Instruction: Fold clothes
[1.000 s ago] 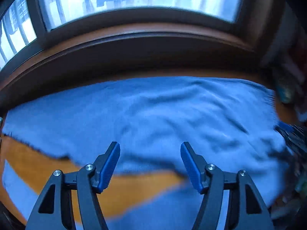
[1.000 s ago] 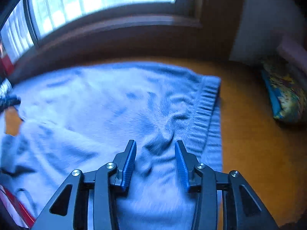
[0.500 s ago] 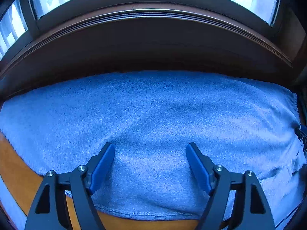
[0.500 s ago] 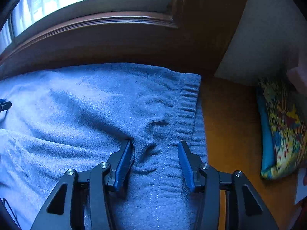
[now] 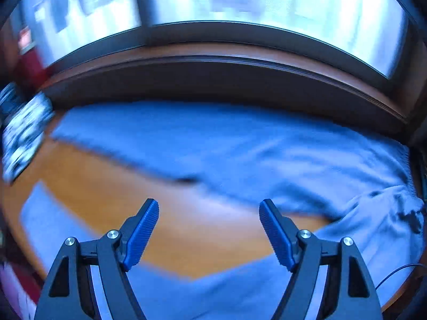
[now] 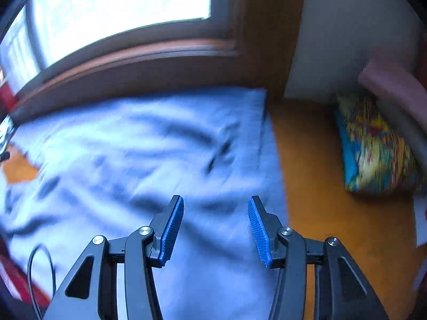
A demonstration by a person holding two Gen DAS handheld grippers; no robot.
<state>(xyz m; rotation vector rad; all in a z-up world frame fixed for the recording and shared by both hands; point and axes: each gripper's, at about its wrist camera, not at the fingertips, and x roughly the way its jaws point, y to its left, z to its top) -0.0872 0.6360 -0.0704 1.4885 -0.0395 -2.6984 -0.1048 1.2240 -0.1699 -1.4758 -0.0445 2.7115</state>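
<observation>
Both grippers have drawn back and up from the blue garment (image 5: 240, 149). Left gripper (image 5: 209, 230) and right gripper (image 6: 215, 230) gape, empty. Garment lies spread ahead of both; fold apparently released.

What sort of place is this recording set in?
Probably a room in a home. A blue garment lies spread on an orange wooden surface under a wood-framed window, with a colourful patterned cushion against the wall.

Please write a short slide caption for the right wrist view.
Open right gripper above a blue knitted garment spread on a wooden surface below a window.
</observation>
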